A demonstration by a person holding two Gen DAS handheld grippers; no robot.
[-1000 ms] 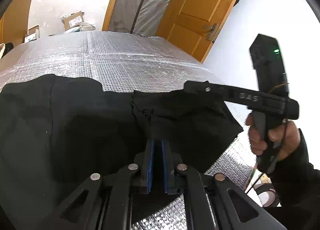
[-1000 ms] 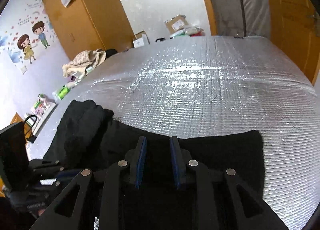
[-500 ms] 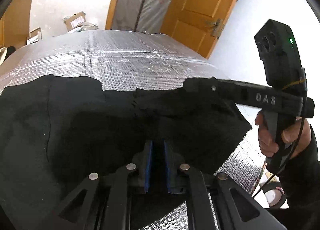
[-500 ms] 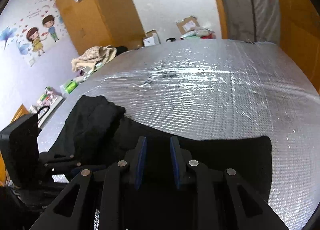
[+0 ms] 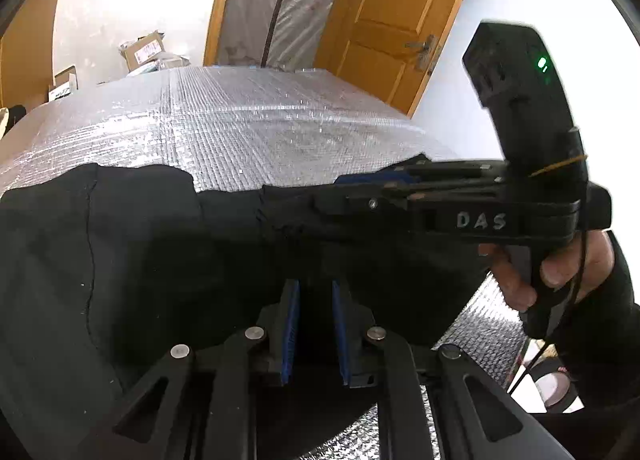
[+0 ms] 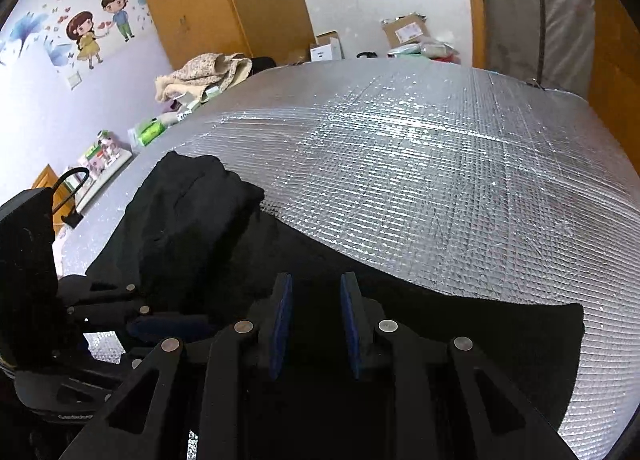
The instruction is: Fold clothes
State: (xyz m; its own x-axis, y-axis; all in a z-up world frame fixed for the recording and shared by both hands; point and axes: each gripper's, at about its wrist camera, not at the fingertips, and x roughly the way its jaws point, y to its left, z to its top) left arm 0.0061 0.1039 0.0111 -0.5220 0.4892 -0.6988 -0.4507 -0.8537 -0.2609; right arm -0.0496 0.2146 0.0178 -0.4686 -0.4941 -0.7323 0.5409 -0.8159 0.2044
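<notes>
A black garment (image 5: 140, 252) lies spread over the near part of the silver quilted table (image 5: 260, 120). My left gripper (image 5: 316, 286) hovers low over it; its jaws are opening, and the blue pads stand apart without pressing on the cloth beneath. A hand holds my right gripper (image 5: 332, 190), which comes in from the right over the garment's far edge. In the right wrist view the right gripper (image 6: 316, 280) is open above the black garment (image 6: 480, 340), with nothing pinched. A doubled-over part of the cloth (image 6: 192, 212) lies at the left, beside the left gripper (image 6: 188, 320).
The silver table (image 6: 440, 180) stretches bare beyond the garment. A wooden door (image 5: 392, 20) and cardboard boxes (image 5: 144, 50) stand behind it. A tape roll (image 5: 556, 388) lies on the floor at the right. A wardrobe (image 6: 224, 0) and a heap of cloth (image 6: 204, 72) are at the left.
My left gripper's pads have parted and let go of the raised fold, which now lies flatter. The right gripper has come in leftward and lower over the garment.
</notes>
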